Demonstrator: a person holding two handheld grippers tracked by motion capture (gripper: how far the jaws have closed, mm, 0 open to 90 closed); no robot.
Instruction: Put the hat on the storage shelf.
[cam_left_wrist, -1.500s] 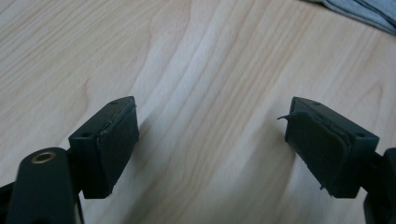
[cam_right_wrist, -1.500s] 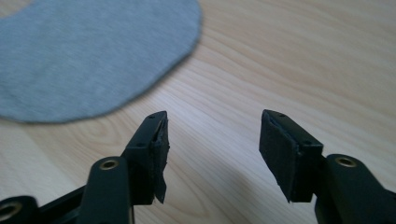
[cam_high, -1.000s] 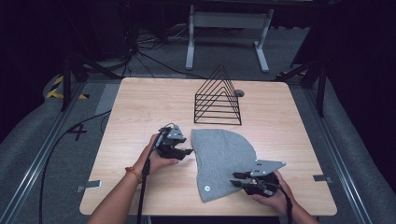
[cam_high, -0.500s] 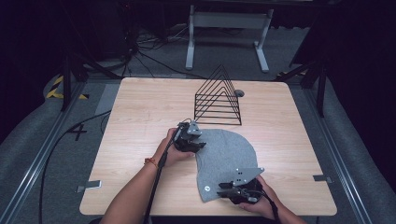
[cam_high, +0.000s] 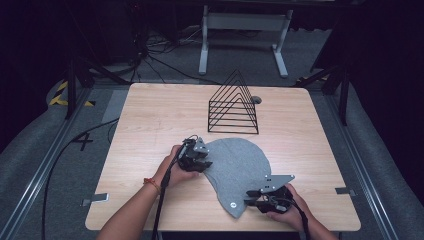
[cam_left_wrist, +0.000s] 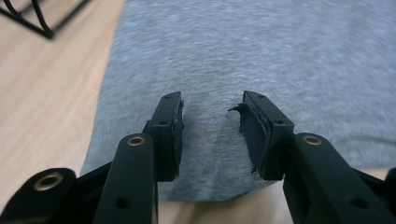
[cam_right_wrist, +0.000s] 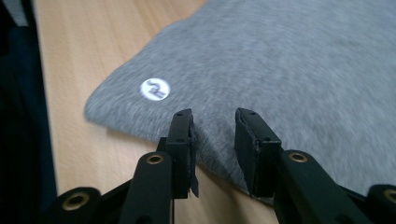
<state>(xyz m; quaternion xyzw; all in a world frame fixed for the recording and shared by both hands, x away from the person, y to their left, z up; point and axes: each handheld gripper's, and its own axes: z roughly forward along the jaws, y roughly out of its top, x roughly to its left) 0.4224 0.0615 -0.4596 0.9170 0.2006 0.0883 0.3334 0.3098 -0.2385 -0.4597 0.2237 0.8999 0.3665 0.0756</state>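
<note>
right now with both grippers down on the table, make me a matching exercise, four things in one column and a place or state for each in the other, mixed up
Things:
1. grey cloth
2. black wire rack
3. left hand-held gripper
4. right hand-held gripper

Places or states:
A. open at the cloth's near edge, beside the round white logo
B. standing at the far side of the wooden table
C. lying flat in the middle of the table
D. open over the cloth's left edge

Pairs: 1-C, 2-B, 3-D, 4-A
</note>
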